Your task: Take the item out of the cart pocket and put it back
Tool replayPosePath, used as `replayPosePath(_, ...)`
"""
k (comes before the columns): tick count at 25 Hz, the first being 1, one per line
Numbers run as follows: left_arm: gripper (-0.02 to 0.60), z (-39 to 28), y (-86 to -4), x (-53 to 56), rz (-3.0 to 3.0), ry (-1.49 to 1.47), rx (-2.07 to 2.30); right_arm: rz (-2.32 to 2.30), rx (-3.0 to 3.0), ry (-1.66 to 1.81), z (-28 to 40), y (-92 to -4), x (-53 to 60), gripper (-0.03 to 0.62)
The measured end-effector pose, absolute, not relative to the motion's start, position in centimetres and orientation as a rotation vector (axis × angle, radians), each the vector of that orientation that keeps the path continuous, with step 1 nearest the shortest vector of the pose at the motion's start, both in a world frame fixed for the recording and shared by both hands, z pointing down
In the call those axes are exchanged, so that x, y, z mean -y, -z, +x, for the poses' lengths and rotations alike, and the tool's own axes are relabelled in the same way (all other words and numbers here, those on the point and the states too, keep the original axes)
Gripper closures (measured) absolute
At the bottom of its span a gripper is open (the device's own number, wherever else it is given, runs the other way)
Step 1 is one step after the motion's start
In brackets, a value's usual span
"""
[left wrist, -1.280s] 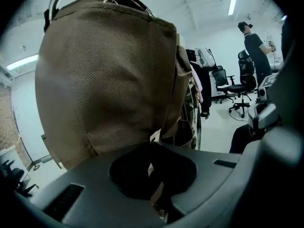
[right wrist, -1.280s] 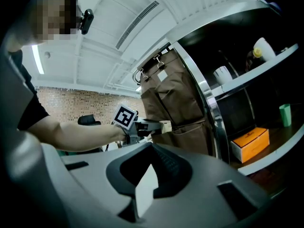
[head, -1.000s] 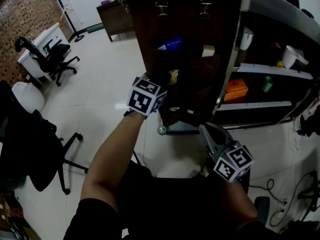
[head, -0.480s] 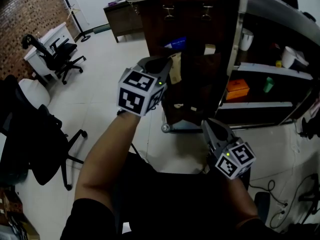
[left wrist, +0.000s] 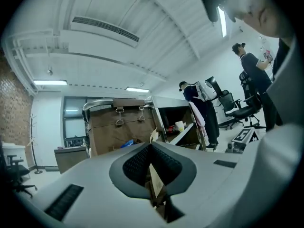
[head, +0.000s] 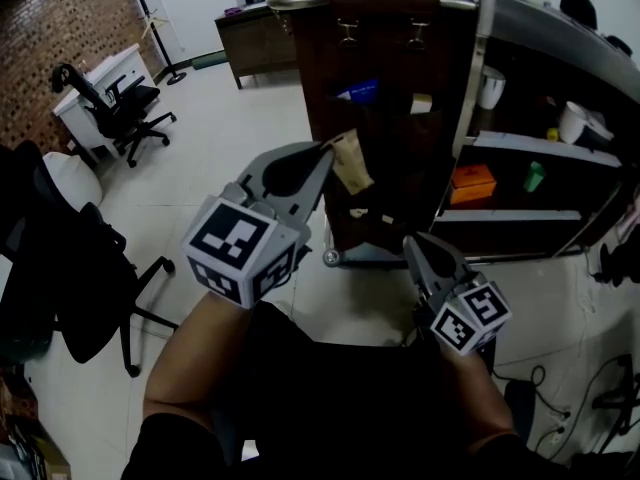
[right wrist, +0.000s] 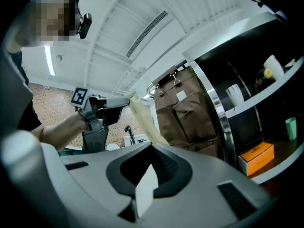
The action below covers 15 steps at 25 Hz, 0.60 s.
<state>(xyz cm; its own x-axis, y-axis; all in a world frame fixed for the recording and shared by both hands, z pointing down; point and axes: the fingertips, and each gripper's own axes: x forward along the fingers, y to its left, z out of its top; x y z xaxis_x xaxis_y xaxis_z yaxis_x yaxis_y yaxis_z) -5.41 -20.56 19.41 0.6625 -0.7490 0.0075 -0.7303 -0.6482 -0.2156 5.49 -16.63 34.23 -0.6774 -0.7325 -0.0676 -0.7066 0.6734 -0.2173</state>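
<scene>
Left of the cart (head: 478, 88), pale tile floor (head: 220, 138) lies open as far as a black office chair (head: 120, 108) and a desk; a second dark chair (head: 70, 268) stands near the person's left side. Between the two grippers, the cart's lower edge and one caster (head: 325, 258) show.

On the brown pocket panel (head: 390, 138), a blue item (head: 358, 92) and a pale tag (head: 421, 102) sit in the upper pockets. Their print is too small to read, as is any on the orange box (head: 472, 181) on the shelf at the right.

The bare left forearm reaches up and forward. The left gripper (head: 322, 153) has its jaws pinched on a tan paper packet (head: 350, 163), held in the air in front of the panel and clear of the pockets. The right gripper (head: 415, 246) sits low and close to the body, pointing at the cart's base. Its jaws are drawn together on a thin white slip (right wrist: 145, 186).
</scene>
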Motion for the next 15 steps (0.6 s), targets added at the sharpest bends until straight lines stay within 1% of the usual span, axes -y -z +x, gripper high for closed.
replayPosePath(6,0.580,-5.3,-23.6,15.3,-2.752,0.016,-1.256,-1.181,-2.734,0.248,5.7,-33.9,16.5,0.582)
replayPosePath(15,0.580,-5.6,-32.2,13.8,-2.838,0.074,-1.396,-1.181,-2.746,0.240,5.4,-33.8,16.2,0.582)
